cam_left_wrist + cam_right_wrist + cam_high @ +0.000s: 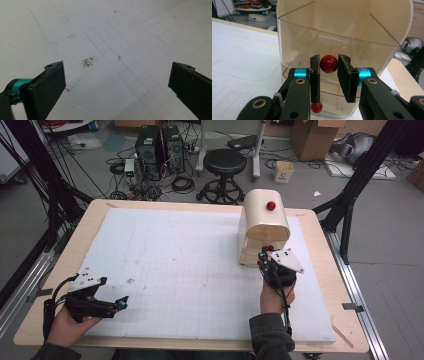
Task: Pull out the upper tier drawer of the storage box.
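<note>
A cream box [265, 215] with a rounded top stands at the back right of the white board [175, 260]. One red knob [271, 205] sits on its top. In the right gripper view the box's clear front panel [352, 32] carries a second red knob [328, 63], and my right gripper [328, 62] is shut on it. A smaller red ball [316, 107] shows lower down behind the left jaw. From above, the right gripper [265, 251] is at the box's front. My left gripper [121, 302] rests at the board's near left, open [117, 72], nothing between its jaws.
The board has a faint pencil grid and a dark smudge [87, 62] just ahead of the left gripper. The wooden table edge [345, 320] frames the board. Beyond the table stand a black stool [224, 165], computer towers [160, 145] and cables on the floor.
</note>
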The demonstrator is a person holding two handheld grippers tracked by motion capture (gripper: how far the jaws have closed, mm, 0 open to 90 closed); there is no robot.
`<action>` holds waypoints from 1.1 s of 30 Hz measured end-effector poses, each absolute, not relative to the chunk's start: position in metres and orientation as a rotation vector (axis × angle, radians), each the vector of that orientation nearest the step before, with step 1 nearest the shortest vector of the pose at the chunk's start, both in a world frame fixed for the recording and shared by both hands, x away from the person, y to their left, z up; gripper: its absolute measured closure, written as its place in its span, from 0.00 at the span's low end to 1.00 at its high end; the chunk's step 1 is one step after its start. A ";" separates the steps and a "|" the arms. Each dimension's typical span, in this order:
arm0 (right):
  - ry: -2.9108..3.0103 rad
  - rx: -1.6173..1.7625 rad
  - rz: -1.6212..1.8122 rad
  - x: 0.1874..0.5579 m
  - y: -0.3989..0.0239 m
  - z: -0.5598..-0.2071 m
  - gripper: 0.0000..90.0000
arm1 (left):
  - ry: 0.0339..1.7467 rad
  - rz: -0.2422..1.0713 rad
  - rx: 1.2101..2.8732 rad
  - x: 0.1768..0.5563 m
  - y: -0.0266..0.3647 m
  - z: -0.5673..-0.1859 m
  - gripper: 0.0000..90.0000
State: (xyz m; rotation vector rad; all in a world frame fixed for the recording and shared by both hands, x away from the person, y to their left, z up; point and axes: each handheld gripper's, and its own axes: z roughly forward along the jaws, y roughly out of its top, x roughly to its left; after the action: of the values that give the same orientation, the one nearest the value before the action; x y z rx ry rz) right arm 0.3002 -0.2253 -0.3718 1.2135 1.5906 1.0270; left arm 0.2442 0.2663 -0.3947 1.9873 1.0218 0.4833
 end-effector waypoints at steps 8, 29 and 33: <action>1.597 1.203 1.030 0.294 -0.226 -0.372 0.81 | 1.022 0.485 1.994 0.244 0.267 -0.395 0.02; 1.613 1.171 1.060 0.274 -0.230 -0.369 0.81 | 1.016 0.484 1.992 0.244 0.266 -0.394 0.02; 1.612 1.165 1.068 0.269 -0.231 -0.369 0.81 | 1.017 0.485 1.992 0.244 0.266 -0.394 0.02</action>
State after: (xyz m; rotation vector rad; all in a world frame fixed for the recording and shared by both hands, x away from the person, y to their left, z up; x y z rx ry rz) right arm 0.2692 -0.2307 -0.3690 1.1649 1.6125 1.0678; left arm 0.2443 0.2657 -0.3944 1.9918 1.0168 0.4853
